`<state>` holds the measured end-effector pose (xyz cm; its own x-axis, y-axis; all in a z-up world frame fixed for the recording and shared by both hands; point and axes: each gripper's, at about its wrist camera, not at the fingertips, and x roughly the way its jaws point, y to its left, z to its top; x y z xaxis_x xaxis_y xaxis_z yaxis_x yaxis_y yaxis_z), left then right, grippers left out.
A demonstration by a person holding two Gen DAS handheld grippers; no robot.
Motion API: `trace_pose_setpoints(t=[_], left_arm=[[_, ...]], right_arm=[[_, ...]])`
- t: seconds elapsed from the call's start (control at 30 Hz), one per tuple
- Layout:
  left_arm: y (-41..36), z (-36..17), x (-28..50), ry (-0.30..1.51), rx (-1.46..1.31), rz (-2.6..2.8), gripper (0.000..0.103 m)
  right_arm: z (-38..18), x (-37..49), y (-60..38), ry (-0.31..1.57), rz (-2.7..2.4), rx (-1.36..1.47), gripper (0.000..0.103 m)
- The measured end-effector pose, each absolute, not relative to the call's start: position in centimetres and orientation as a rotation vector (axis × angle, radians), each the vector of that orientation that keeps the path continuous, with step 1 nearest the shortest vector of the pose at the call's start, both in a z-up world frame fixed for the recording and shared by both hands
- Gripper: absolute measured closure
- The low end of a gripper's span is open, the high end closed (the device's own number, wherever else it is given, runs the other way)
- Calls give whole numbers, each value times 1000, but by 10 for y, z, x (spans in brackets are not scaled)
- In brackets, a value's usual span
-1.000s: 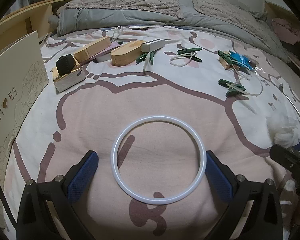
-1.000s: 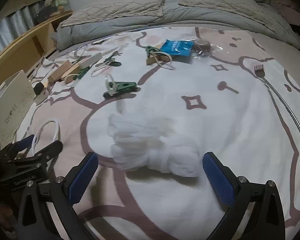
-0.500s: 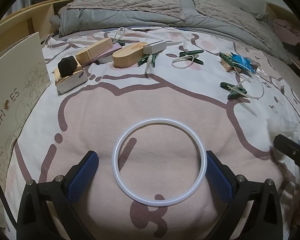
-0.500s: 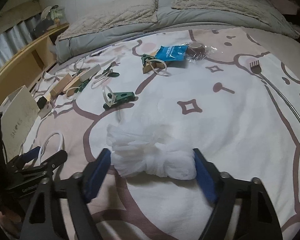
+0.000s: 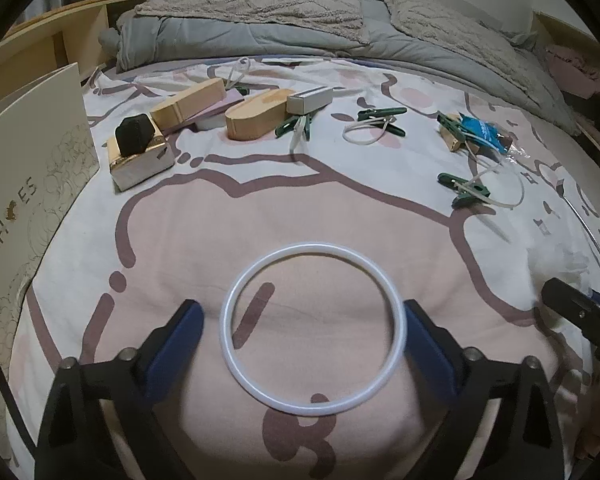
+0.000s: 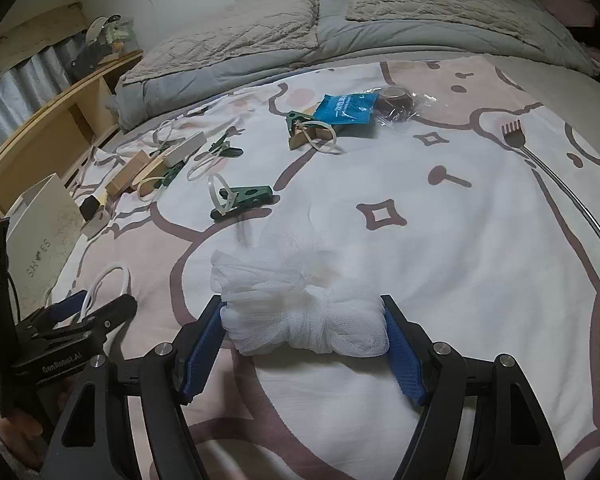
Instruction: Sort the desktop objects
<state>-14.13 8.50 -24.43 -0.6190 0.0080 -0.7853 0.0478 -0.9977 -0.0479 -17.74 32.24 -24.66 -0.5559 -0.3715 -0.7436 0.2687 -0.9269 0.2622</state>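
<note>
1. Left wrist view: the left gripper (image 5: 312, 332) is spread wide, its blue pads on either side of a white ring (image 5: 312, 330) that lies flat on the pink patch of the bedspread (image 5: 228, 232). The right pad sits just at the ring's rim; whether it touches cannot be told, and the left pad stands slightly clear.
2. Farther back on the spread lie a black object on a gold box (image 5: 140, 156), two wooden blocks (image 5: 188, 104), a small grey box (image 5: 310, 99), several green clips (image 5: 382, 114) with white ties, and a blue packet (image 5: 482, 132). A white "SHOES" box (image 5: 28, 184) stands at the left edge. The tip of the right gripper (image 5: 580, 312) shows at the right edge beside a white mesh bundle (image 5: 560, 260).
3. Right wrist view: the right gripper (image 6: 304, 334) is closed in on the white mesh bundle (image 6: 304, 320), both blue pads pressing its ends as it rests on the bedspread (image 6: 460, 260).
4. The left gripper (image 6: 88, 312) appears at the lower left with the white ring (image 6: 110, 274) between its fingers. Beyond lie a green clip (image 6: 244, 196), the blue packet (image 6: 346, 108) and a metal back-scratcher (image 6: 540, 160).
</note>
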Motion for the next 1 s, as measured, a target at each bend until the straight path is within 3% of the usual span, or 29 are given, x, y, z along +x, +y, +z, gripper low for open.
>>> trace_pose_setpoints(t=[0.1,0.63,1.0], left_arm=[[86,-241,-139,94,1342,-2816,18],[84,-224,-130,95,1271,-2862,18],[81,-198,-120,105,1201,-2895,18]], right_arm=[[-246,-177,321,-159,-2484,1227,28],[-240,-177,317,-90,-2495,1201,29],[-212,-169,315,-27,-2515,1024,30]])
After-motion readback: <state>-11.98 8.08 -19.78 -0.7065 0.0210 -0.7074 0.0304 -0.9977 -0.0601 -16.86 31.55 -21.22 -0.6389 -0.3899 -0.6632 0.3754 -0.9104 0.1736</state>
